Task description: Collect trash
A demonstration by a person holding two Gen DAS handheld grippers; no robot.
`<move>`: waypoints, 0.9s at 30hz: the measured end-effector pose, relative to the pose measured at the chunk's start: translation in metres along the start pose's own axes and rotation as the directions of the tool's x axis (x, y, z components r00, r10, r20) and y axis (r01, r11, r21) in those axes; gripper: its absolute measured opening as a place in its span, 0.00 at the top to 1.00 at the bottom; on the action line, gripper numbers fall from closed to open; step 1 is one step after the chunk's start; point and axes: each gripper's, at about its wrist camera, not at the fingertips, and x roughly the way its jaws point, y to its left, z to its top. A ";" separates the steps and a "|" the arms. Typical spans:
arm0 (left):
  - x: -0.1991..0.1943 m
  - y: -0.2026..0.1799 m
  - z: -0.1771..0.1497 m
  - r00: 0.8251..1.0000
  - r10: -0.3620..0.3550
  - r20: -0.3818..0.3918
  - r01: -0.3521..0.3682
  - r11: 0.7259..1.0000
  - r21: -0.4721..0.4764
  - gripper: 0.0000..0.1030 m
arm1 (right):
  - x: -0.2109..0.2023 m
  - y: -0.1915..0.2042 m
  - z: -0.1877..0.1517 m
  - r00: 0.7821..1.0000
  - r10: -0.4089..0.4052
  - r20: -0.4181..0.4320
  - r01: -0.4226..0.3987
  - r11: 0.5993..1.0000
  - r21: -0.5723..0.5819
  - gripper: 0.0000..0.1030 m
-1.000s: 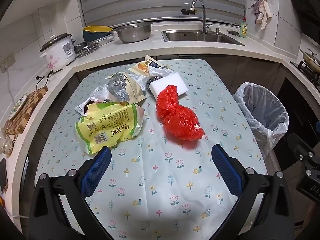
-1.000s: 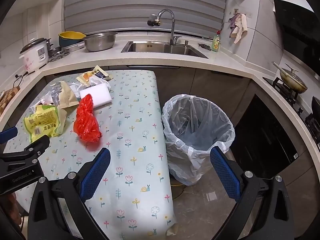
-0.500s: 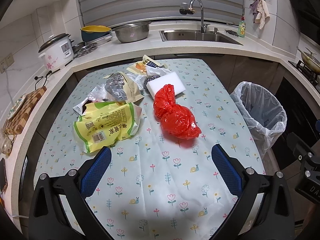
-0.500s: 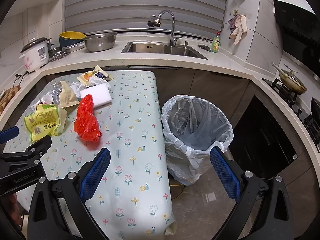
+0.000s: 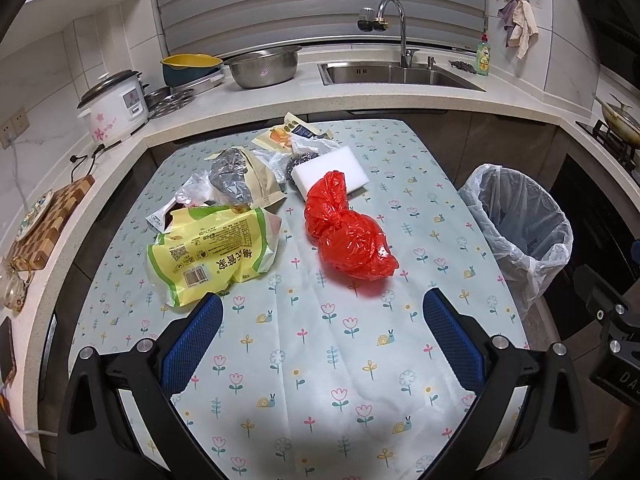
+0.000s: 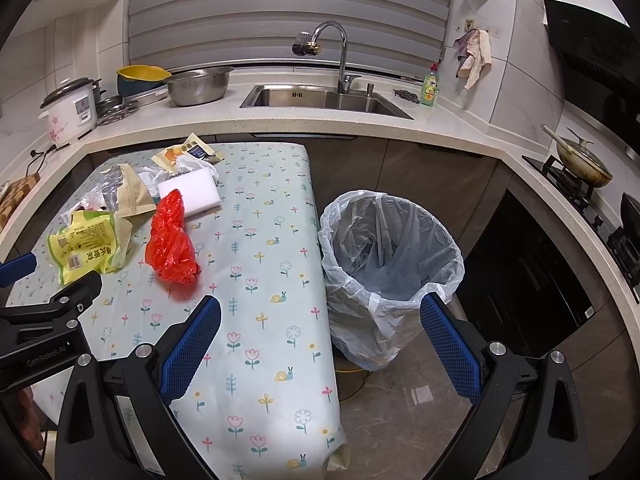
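Hiding behind red bag [image 5: 346,236], white sponge [image 5: 334,168], steel scourer [image 5: 294,166] half-seen

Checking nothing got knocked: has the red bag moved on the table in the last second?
No. The red bag still lies with its tied end against the white sponge, over the same flowers on the tablecloth.

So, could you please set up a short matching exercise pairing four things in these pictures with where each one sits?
Things:
1. red plastic bag
2. bin with clear liner
3. metal bowl
4. pan

Places:
A. on the stove
B. on the floor beside the table
C. on the counter left of the sink
D. on the flowered tablecloth

Pairs: 1-D, 2-B, 3-C, 4-A
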 end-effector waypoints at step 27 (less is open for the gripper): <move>-0.004 -0.005 0.001 1.000 0.000 0.002 0.000 1.000 0.005 0.07 | 0.005 -0.004 0.000 1.000 -0.002 0.000 0.002 1.000 0.002 0.07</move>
